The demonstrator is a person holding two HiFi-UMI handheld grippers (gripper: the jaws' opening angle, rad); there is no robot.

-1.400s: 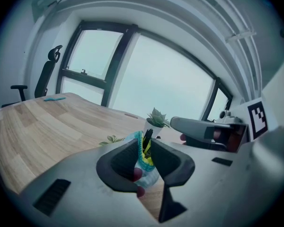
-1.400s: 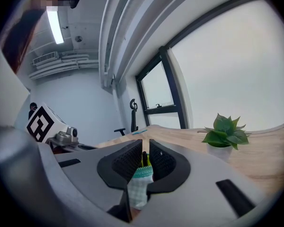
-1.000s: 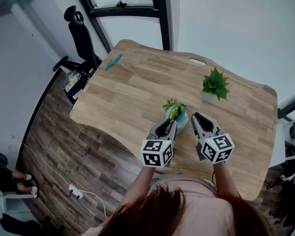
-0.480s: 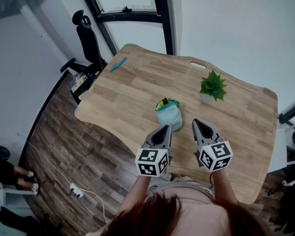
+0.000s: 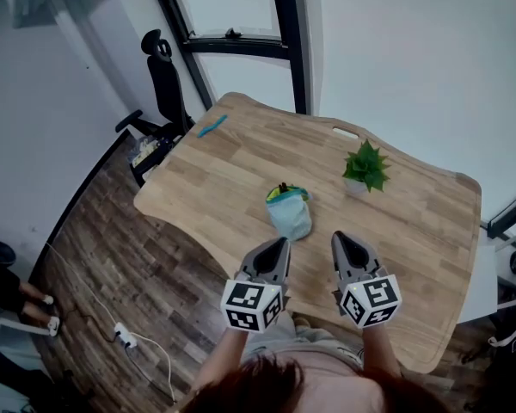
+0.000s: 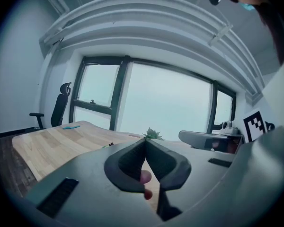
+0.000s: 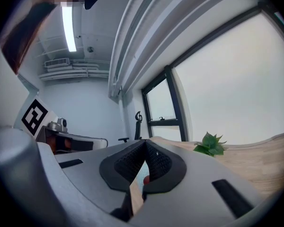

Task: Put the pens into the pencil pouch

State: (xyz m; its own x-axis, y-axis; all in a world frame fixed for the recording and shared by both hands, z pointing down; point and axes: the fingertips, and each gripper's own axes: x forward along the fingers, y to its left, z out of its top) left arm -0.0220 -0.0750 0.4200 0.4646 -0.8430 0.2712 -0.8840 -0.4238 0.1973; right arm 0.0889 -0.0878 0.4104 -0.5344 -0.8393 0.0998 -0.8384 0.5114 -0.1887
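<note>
surface: wooden table (image 5: 232, 175) | on it: pencil pouch (image 5: 290, 216) | potted plant (image 5: 365, 168) | blue thing (image 5: 211, 126), perhaps pen

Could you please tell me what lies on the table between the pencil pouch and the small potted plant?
Nothing lies there: in the head view the table between the pencil pouch and the potted plant is bare wood.

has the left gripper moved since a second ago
Yes. The left gripper has drawn back from the pencil pouch toward the near edge of the table, its jaws just closed, nothing between them.
</note>
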